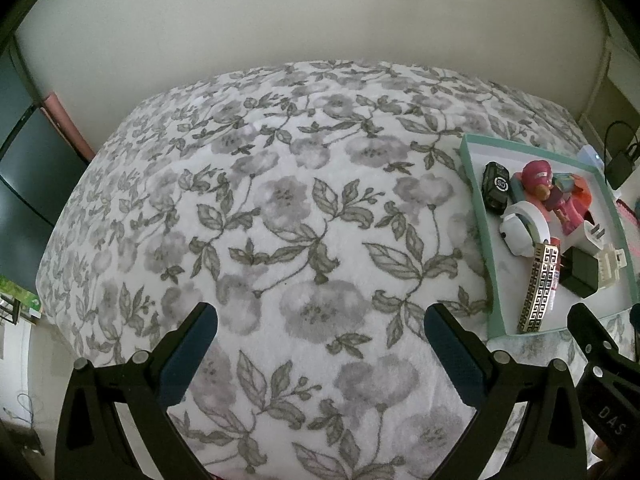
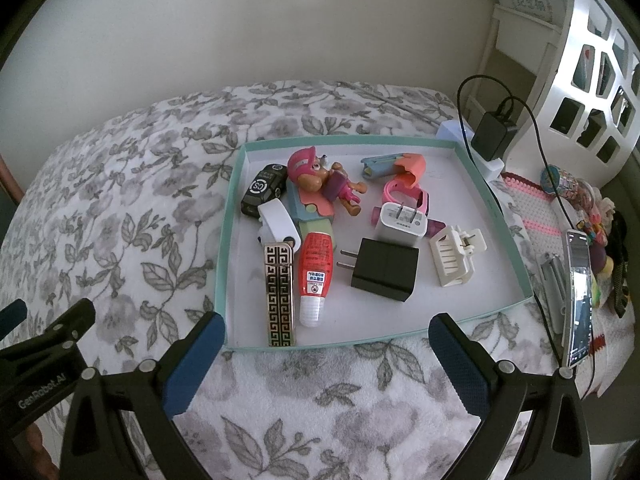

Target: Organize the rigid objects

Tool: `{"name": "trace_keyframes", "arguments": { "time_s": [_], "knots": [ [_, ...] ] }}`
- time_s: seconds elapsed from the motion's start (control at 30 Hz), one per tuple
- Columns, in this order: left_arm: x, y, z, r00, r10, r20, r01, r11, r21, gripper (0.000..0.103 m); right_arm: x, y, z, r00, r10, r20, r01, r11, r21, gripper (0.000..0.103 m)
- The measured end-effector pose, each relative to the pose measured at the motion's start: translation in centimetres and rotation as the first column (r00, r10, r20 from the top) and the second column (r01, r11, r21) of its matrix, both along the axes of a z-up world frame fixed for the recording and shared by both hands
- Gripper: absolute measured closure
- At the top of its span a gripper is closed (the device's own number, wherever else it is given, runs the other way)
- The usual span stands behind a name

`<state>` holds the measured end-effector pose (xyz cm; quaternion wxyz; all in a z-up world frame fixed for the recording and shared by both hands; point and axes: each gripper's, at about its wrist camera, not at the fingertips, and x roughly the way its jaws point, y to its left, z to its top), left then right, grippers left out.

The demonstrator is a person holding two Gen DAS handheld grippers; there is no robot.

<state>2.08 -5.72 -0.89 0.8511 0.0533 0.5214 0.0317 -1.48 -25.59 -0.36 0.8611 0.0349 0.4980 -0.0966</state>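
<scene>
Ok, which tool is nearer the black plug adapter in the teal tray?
Right. The right tool sits open facing the black plug adapter; the left tool is open off to its left over the floral blanket.

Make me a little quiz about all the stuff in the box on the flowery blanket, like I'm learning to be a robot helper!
1. True or false: the black charger lies outside the teal box.
2. Which thing lies right beside the gold patterned bar?
A. the red glue bottle
B. the white hair claw
C. the phone
3. Fill in: both the left gripper and the right gripper have their jaws ____.

Key
1. False: it lies inside the box.
2. A
3. open, and holding nothing
</scene>
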Motion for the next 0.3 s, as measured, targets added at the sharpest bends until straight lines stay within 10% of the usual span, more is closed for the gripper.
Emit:
{"name": "trace_keyframes", "arguments": {
  "time_s": [0.3],
  "knots": [
    [-0.01,-0.01,-0.01,1.0,0.0,0.0,0.0,1.0,0.005,0.0,0.0,0.02,-0.01,1.0,-0.001,-0.001,0.001,1.0,-0.001,0.0]
  ]
}}
